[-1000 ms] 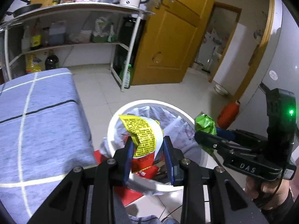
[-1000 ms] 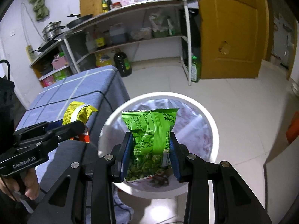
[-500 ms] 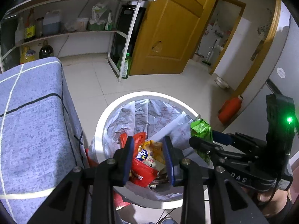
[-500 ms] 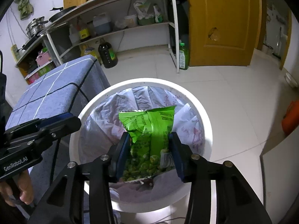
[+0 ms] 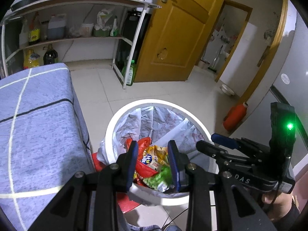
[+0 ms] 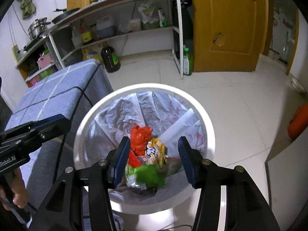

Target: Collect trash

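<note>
A: Where is the trash at this moment?

B: Inside the white bin [image 6: 202, 115], which is lined with a pale printed bag [image 6: 173, 115]. At the bottom lie a red plastic bag [image 6: 140, 134], a yellow snack packet [image 6: 156, 150] and a green snack packet [image 6: 146, 175]. The green one looks blurred in the right wrist view, lying nearest the camera on top of the other rubbish.

A: And the right claw?

B: The right claw [image 6: 154, 159] hangs over the bin's mouth, tilted downward. Its jaws have just been opening and stand wide apart; nothing is between the blue pads [image 6: 121, 159], and the green packet sits below them, free of both.

A: What about the left claw?

B: The left claw [image 5: 153, 161] also points down into the bin from the side near the bench. Its jaws stand partly apart and hold nothing; the red bag and the packets show through the gap, down in the bin.

A: Can each claw be seen from the other camera?

B: Yes. From the left wrist view the right claw appears at the right edge with a green light [image 5: 289, 125] lit on its body and a hand [image 5: 277, 202] on its grip. From the right wrist view the left claw comes in from the left edge.

A: What stands around the bin?

B: The bench [image 5: 34, 125], covered in blue cloth with pale and dark lines, is just beside the bin. A metal shelf unit [image 6: 134, 15] with bottles stands behind, a yellow wooden door [image 6: 231, 23] next to it, and an orange bottle [image 5: 235, 116] lies on the tiled floor [image 6: 231, 96].
</note>
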A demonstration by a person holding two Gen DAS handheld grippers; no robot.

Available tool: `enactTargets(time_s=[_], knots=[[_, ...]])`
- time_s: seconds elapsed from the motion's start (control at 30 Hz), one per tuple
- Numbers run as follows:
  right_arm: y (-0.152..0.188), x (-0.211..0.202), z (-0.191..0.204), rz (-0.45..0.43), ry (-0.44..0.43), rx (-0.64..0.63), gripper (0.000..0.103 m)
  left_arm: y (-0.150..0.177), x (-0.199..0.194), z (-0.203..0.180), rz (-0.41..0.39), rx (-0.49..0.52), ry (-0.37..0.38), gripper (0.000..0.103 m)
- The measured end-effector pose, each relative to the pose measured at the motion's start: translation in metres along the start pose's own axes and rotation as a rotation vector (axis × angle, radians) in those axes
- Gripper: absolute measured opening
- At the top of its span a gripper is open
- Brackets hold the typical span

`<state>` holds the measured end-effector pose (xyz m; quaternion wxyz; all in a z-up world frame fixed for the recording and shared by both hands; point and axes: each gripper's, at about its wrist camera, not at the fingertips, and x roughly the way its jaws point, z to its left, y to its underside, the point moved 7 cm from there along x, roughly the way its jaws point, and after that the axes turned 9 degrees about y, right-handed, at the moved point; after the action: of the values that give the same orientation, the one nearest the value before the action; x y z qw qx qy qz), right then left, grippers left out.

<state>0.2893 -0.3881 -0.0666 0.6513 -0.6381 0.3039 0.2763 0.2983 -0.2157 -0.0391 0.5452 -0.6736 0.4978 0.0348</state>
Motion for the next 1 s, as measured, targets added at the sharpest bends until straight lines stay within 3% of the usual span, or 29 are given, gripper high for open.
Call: enactTargets(time_s=[0.27,0.33,0.67,1.0], knots=[[0.009,-0.044,0.008,-0.051,-0.014,0.043,0.052,0.004,-0.053,-0.012,-0.068,0.034,-0.005,0.033],[0.013,-0.058,0.015,-0.073,-0.018,0.036,0.052,0.006,-0.067,-0.012,-0.086,0.035,-0.01,0.039],[0.048,-0.11,0.057,-0.117,-0.038,-0.019,0.052,0.04,-0.128,-0.008,-0.145,0.035,-0.042,0.041],[0.089,-0.149,0.077,-0.158,0.0,-0.034,0.052,0.089,-0.172,0.006,-0.171,0.039,-0.157,0.045]])
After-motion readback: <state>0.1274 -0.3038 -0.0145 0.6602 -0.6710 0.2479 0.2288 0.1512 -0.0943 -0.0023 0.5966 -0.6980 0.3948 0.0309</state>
